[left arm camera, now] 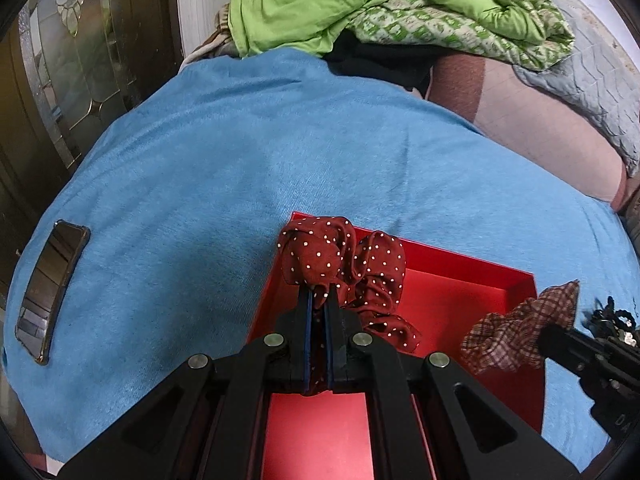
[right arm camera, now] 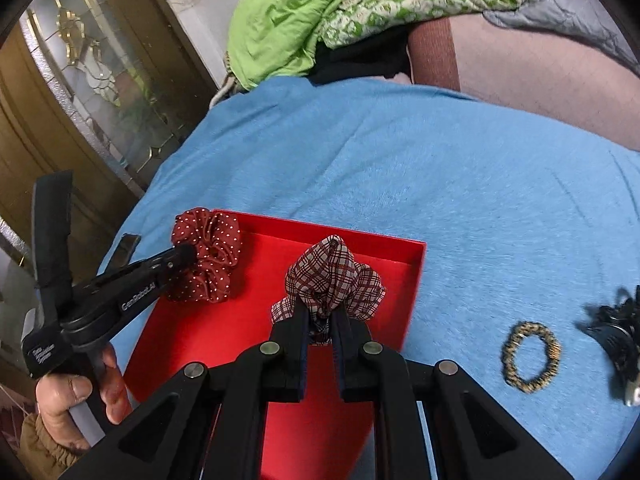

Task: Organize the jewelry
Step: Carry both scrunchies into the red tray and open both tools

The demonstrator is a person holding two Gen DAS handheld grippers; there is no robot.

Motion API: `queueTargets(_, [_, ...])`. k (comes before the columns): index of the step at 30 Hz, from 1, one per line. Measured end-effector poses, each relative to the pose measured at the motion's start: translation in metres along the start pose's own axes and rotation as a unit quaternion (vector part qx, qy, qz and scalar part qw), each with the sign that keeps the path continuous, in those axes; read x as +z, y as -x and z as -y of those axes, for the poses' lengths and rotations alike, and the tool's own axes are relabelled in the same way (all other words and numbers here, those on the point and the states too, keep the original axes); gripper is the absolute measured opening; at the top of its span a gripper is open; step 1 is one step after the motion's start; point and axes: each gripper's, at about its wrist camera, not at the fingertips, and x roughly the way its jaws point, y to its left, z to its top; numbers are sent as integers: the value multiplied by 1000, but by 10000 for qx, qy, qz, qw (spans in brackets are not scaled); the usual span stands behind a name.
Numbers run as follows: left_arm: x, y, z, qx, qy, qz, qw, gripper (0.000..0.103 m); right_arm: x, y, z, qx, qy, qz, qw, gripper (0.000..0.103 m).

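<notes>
I've got the open red cardboard box (right arm camera: 416, 276) on the blue cloth-covered bed (right arm camera: 440, 184), directly under both tools. Left hand-held gripper (left arm camera: 319, 300) is clamped on the dark-red polka-dot fabric scrunchie (left arm camera: 320, 252), over the box's far-left corner. Right hand-held gripper (right arm camera: 323, 316) is pinched on the plaid fabric scrunchie (right arm camera: 332, 272), mid-box. Leopard-print hair tie (right arm camera: 531, 357) lies w/ black clips (right arm camera: 618, 332) outside, to the right.

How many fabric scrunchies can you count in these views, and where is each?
2. The dotted scrunchie is clamped in the left gripper over the red box; the plaid scrunchie is in the right gripper. Others may be hidden.
</notes>
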Motion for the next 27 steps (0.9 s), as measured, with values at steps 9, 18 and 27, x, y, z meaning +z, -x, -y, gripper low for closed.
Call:
queueTargets(9, [-2, -3, -1, 104, 111, 109, 9998, 38, -2, -32, -2, -139, 94, -210, 9996, 22])
queueTargets(18, [2, 33, 6, 308, -22, 507, 9982, 51, -1, -18, -6, -269, 281, 21, 9992, 65])
queueTargets(27, [-8, 81, 26, 578, -302, 793, 9947, 57, -12, 26, -17, -209, 552, 268, 9979, 65])
